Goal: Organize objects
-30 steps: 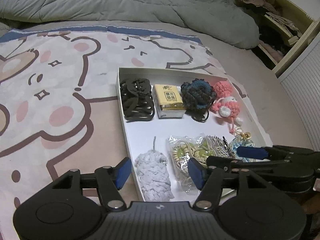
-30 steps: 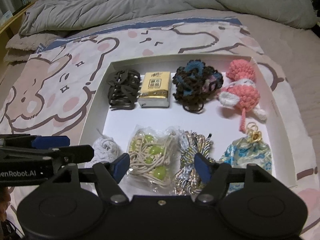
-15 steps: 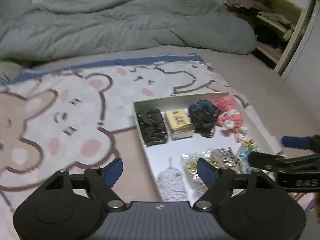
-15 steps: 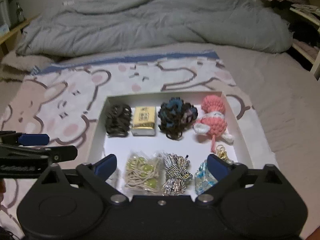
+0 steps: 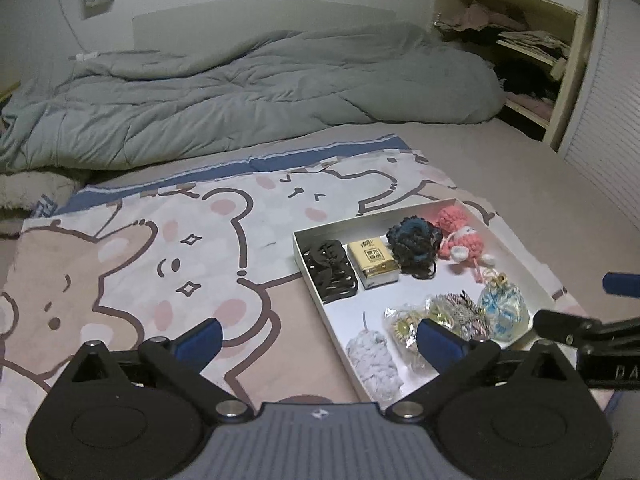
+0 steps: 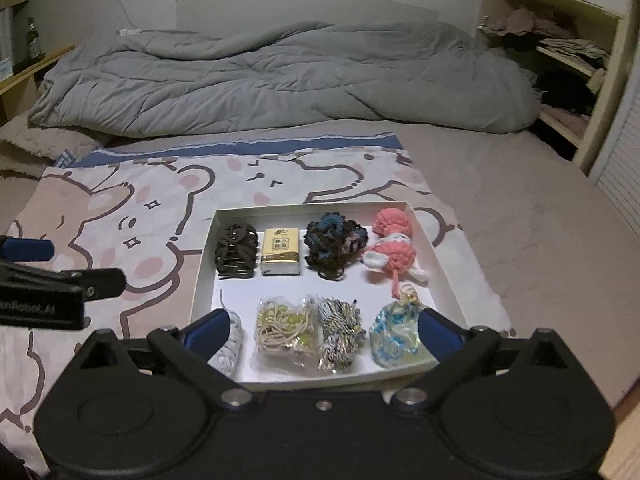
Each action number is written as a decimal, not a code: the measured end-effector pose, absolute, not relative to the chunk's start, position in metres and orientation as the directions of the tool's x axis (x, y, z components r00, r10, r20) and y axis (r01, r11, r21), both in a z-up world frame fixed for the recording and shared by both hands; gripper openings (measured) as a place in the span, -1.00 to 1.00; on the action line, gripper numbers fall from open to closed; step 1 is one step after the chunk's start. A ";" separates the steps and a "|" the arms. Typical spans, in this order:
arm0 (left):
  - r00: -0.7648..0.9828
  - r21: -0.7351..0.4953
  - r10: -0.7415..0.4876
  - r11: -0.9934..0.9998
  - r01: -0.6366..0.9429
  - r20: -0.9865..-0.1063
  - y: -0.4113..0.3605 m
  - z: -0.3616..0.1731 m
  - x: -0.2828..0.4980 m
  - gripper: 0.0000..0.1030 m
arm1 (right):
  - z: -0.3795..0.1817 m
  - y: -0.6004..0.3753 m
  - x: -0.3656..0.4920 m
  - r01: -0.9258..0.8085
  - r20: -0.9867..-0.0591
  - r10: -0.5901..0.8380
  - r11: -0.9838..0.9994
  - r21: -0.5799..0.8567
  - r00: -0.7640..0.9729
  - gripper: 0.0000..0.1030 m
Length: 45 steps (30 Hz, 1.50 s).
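Spread wide and empty, both sets of fingers — left gripper (image 5: 318, 340) above the bear-print blanket (image 5: 160, 248), right gripper (image 6: 322, 330) over the near edge of the white tray (image 6: 436, 256). Held inside, two neat rows: black hair ties (image 6: 236, 254), tissue pack (image 6: 281, 251), crocheted doll (image 6: 390, 250), brocade pouch (image 6: 394, 334). Likely soft, light, squashy — best pinched mid-body.
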<state>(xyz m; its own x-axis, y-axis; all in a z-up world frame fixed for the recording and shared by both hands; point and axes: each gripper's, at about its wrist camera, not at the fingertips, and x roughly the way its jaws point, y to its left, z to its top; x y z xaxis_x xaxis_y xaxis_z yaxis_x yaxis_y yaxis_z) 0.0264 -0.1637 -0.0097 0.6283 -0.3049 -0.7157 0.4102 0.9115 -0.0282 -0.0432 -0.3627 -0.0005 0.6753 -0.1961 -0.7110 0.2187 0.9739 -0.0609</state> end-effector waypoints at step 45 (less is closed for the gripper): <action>0.647 0.041 -0.269 0.906 0.422 -0.714 -0.119 -0.012 -0.003 1.00 | -0.001 -0.331 -0.091 0.331 -0.691 -0.277 0.942 -0.058 0.667 1.00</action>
